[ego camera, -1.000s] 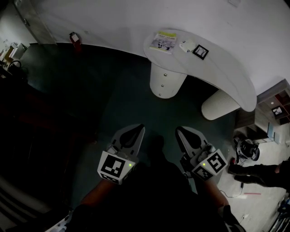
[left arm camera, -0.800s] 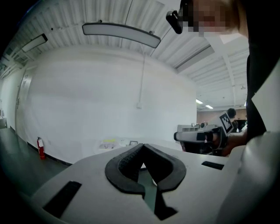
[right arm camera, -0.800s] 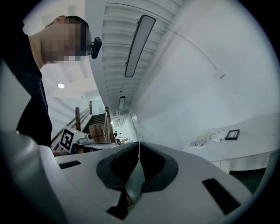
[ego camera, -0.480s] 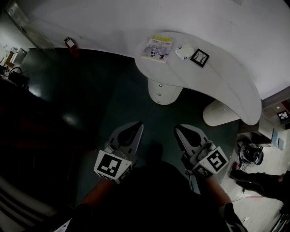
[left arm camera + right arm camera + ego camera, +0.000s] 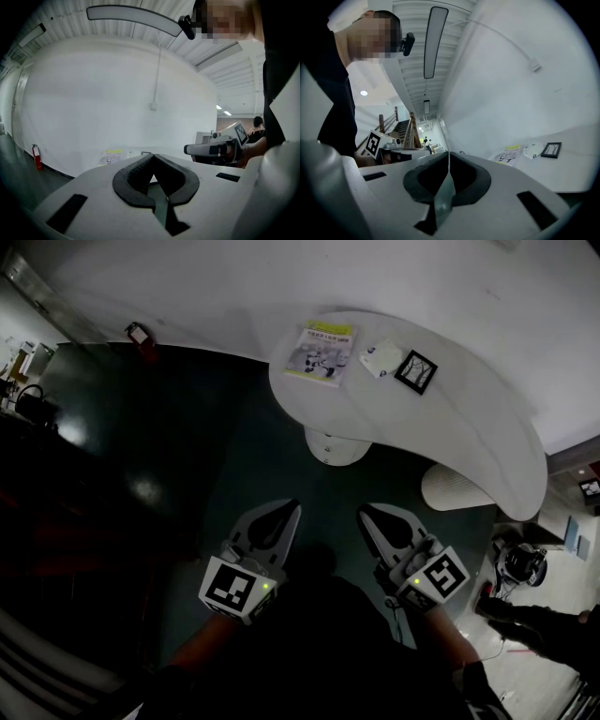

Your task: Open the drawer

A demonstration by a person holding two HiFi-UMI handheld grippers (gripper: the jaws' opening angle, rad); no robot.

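No drawer can be made out in any view. The left claw (image 5: 287,510) and the right claw (image 5: 367,514) hang side by side over the dark green floor (image 5: 244,456), each pressed shut with nothing between its jaws. Far beyond them stands the white curved worktop (image 5: 469,418). It carries a yellow-edged booklet (image 5: 323,341), a small white object (image 5: 382,356) and a black-framed picture (image 5: 416,370).

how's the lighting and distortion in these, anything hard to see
Head view: dim overall, the dark floor almost black apart from a faint glare patch, while the white table stands out bright. Left gripper view and right gripper view: strong fisheye bending, black corners, an evenly lit wall.
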